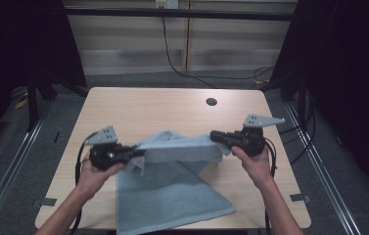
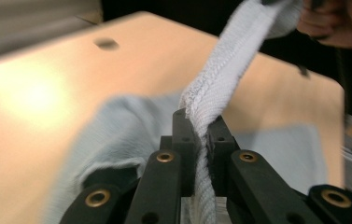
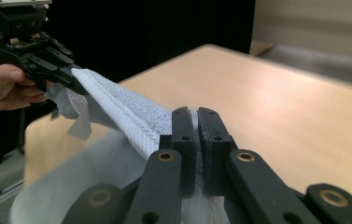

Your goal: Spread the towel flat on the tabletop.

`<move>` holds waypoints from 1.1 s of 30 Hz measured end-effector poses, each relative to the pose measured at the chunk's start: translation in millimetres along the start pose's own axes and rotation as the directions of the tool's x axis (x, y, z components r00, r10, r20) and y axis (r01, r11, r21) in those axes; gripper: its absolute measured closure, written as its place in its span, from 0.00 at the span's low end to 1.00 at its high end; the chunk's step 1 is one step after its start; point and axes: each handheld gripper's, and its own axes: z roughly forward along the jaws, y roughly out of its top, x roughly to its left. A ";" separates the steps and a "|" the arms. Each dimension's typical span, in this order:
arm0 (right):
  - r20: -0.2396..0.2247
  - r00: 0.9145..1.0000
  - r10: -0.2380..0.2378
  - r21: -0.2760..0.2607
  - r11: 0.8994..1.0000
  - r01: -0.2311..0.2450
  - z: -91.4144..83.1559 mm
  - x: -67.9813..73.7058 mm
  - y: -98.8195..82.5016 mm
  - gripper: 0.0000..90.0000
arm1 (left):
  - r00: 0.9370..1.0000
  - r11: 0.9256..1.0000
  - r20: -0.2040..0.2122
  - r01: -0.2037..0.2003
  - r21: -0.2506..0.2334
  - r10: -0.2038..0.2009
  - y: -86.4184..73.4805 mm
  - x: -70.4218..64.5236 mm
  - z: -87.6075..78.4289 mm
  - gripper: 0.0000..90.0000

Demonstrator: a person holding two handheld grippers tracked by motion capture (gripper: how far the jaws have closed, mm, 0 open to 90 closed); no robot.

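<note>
A light blue towel [image 1: 172, 191] is stretched by its upper edge between my two grippers, lifted off the wooden table [image 1: 138, 105]. The rest of the towel hangs down and lies on the table toward the front edge. My left gripper [image 1: 140, 152] is shut on the towel's left corner; in the left gripper view the jaws [image 2: 201, 123] pinch the hem of the towel [image 2: 229, 70]. My right gripper [image 1: 215, 135] is shut on the right corner, with the hem clamped between its jaws [image 3: 197, 116]. From there the towel [image 3: 127, 109] runs taut to the left gripper [image 3: 73, 74].
A round cable hole [image 1: 211, 102] sits near the table's far edge. A white label [image 3: 80, 123] hangs from the towel near the left corner. Metal rails run along both sides of the table, and a black cable [image 1: 172, 58] lies on the floor behind.
</note>
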 end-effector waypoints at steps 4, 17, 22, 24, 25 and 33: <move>0.030 0.999 -0.033 -0.032 0.999 0.034 14.1 -12.3 39.0 0.96 | 0.996 0.998 -0.088 0.028 -0.060 -0.033 37.6 29.8 -0.4 0.95; 0.241 0.969 0.046 0.017 0.999 -0.051 85.9 -79.9 90.2 0.60 | 0.911 0.972 -0.340 0.232 -0.040 -0.232 63.7 124.4 26.3 0.54; 0.182 0.980 0.077 0.053 0.995 -0.088 87.7 -76.2 48.0 0.59 | 0.906 0.957 -0.308 0.285 -0.058 -0.289 24.3 127.7 16.7 0.52; 0.146 0.984 0.100 0.081 0.990 -0.113 86.1 -73.9 31.6 0.59 | 0.907 0.953 -0.295 0.300 -0.051 -0.301 8.7 123.8 14.3 0.52; 0.136 0.985 0.106 0.095 0.988 -0.119 85.2 -71.4 23.6 0.61 | 0.915 0.955 -0.279 0.292 -0.045 -0.293 0.9 120.0 13.5 0.54; 0.032 0.993 0.109 0.249 0.962 -0.114 91.5 -40.3 -47.8 0.84 | 0.970 0.968 -0.121 0.223 0.113 -0.209 -64.6 68.6 28.0 0.73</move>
